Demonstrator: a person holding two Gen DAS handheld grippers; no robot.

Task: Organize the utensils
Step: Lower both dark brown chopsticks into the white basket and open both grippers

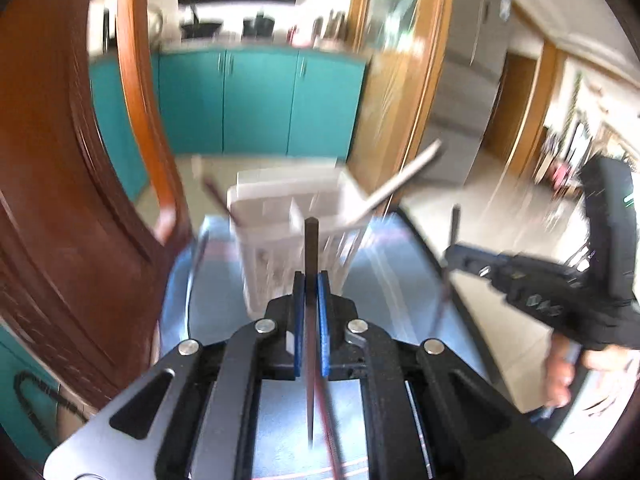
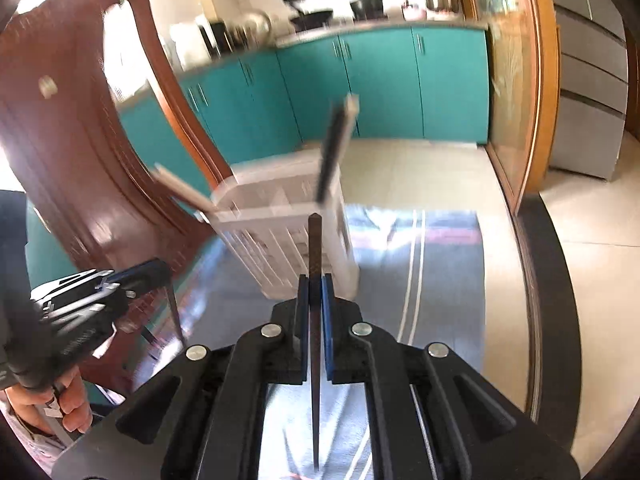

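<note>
at twelve o'clock ahead of both grippers the white caddy (image 1: 292, 232) is waiting on the table (image 1: 400, 280), and each hand, left gripper (image 1: 311, 300) and right gripper (image 2: 315, 304), clamped on a dark chopstick (image 1: 311, 248), should be lining its tip over one free compartment before lowering slowly.

From the left gripper (image 1: 311, 280), the white slotted caddy (image 1: 288, 240) blocks twelve o'clock, a wooden chair (image 1: 80, 200) walls off nine o'clock, and open floor (image 1: 460, 208) lies toward two o'clock.
</note>
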